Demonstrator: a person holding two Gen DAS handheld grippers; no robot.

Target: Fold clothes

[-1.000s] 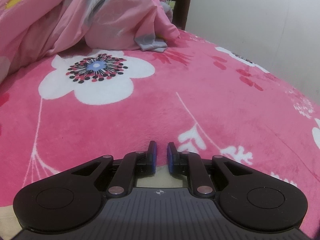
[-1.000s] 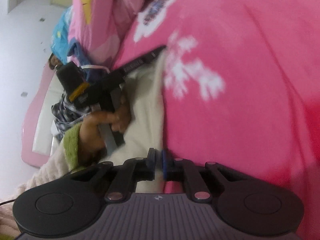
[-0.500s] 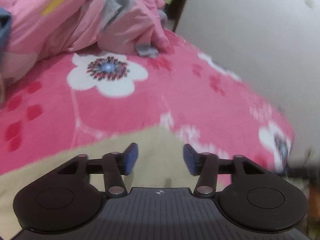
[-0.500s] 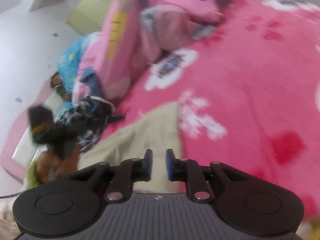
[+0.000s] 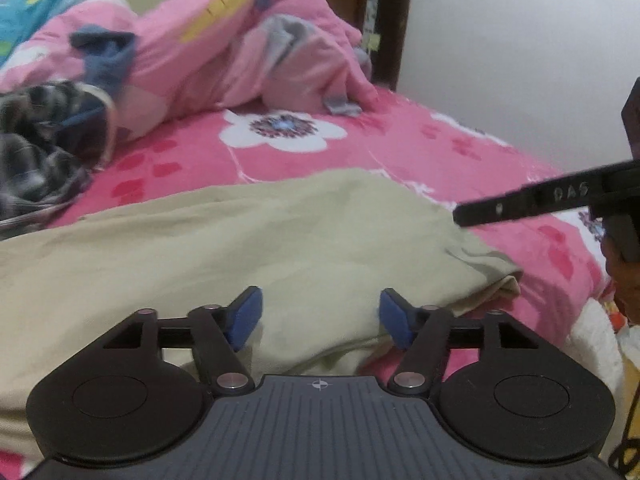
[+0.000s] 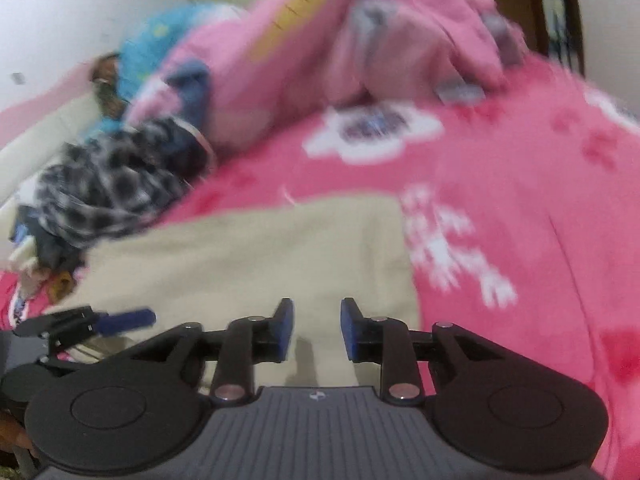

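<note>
**Both claws open above the beige garment on the bed**

A flat, pale beige cloth garment (image 5: 248,240) lies spread on the bright pink fleece bedspread with white flowers (image 5: 420,148), its right edge folded under in a soft lip. The left claw (image 5: 320,316) hangs just over the near part of the garment, its blue-padded fingers (image 5: 244,314) spread wide with nothing between them. The right claw (image 6: 316,328) is poised over the same cloth near its right-hand border, its jaws apart by a narrower gap, also empty. In the left wrist view the right tool's black arm (image 5: 552,198) reaches in from the right side, with a hand (image 5: 628,280) gripping it. Farther up the bed sits a crumpled light pink quilt with yellow and grey patches (image 5: 224,48), and to the left of it a heap of black-and-white checked fabric (image 6: 108,184). The right wrist view is blurred.
</note>
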